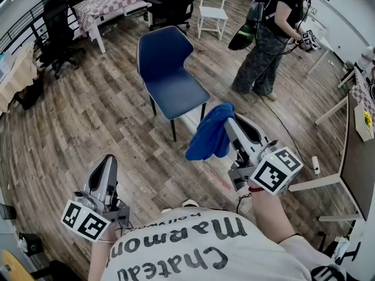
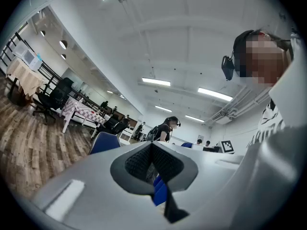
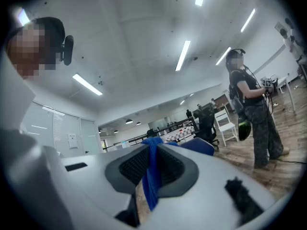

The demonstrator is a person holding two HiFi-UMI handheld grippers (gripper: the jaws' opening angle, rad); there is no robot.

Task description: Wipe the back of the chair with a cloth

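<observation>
A blue chair (image 1: 167, 69) stands on the wooden floor ahead of me, its back (image 1: 163, 47) on the far side and its seat towards me. My right gripper (image 1: 229, 120) is shut on a blue cloth (image 1: 211, 132) that hangs in a bunch near the chair's front right corner, apart from it. In the right gripper view the cloth (image 3: 151, 176) is pinched between the ribbed pads. My left gripper (image 1: 109, 160) is held low at the left, well short of the chair, jaws together and empty. The chair's back (image 2: 103, 143) shows in the left gripper view.
Another person (image 1: 268, 37) stands right of the chair, holding grippers. A white chair (image 1: 212, 10) and a table with a checked cloth (image 1: 111, 2) stand behind. Black office chairs (image 1: 55, 31) line the left. A cable (image 1: 287, 130) runs along the floor at the right.
</observation>
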